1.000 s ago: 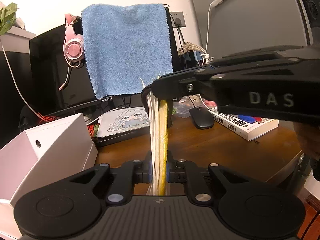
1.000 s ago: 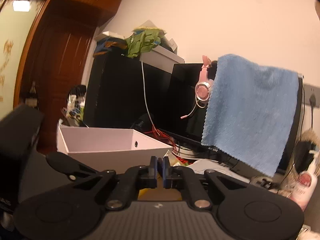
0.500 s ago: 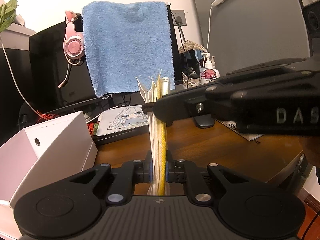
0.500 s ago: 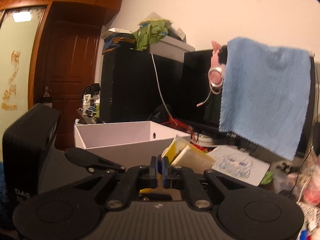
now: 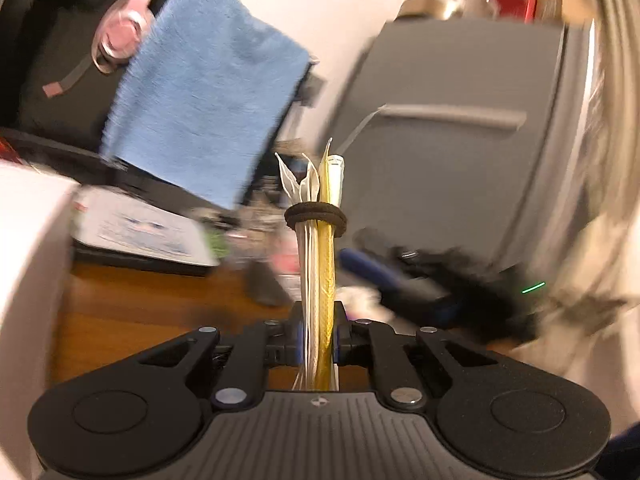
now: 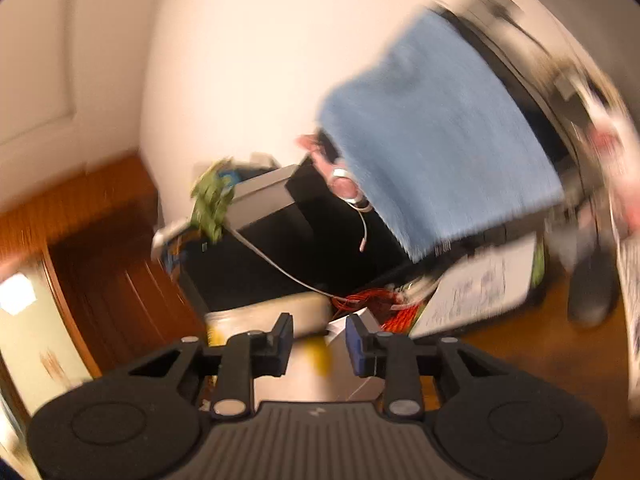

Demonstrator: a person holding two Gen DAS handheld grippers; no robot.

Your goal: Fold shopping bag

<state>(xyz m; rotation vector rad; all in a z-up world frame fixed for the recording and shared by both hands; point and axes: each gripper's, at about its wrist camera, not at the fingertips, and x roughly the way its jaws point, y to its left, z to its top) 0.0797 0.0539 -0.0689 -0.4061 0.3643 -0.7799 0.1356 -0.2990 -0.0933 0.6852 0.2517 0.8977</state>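
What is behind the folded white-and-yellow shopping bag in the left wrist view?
Behind the folded white-and-yellow shopping bag, bound by a dark elastic band, stand a grey panel and blurred desk clutter. A blue towel hangs to its left. The bag's strip hides whatever lies directly behind it.

A pale cream wall [image 6: 248, 60] backs a cluttered wooden desk [image 5: 132, 300], and both views are smeared by motion blur. A blue towel [image 5: 200, 96] hangs over a dark monitor [image 6: 320, 224], with a pink headset [image 5: 124, 36] beside its upper edge and a white box [image 5: 28, 264] at the desk's left. A grey chair back [image 5: 460, 152] stands to the right, and reddish-brown wooden cabinetry [image 6: 100, 248] fills the far side.
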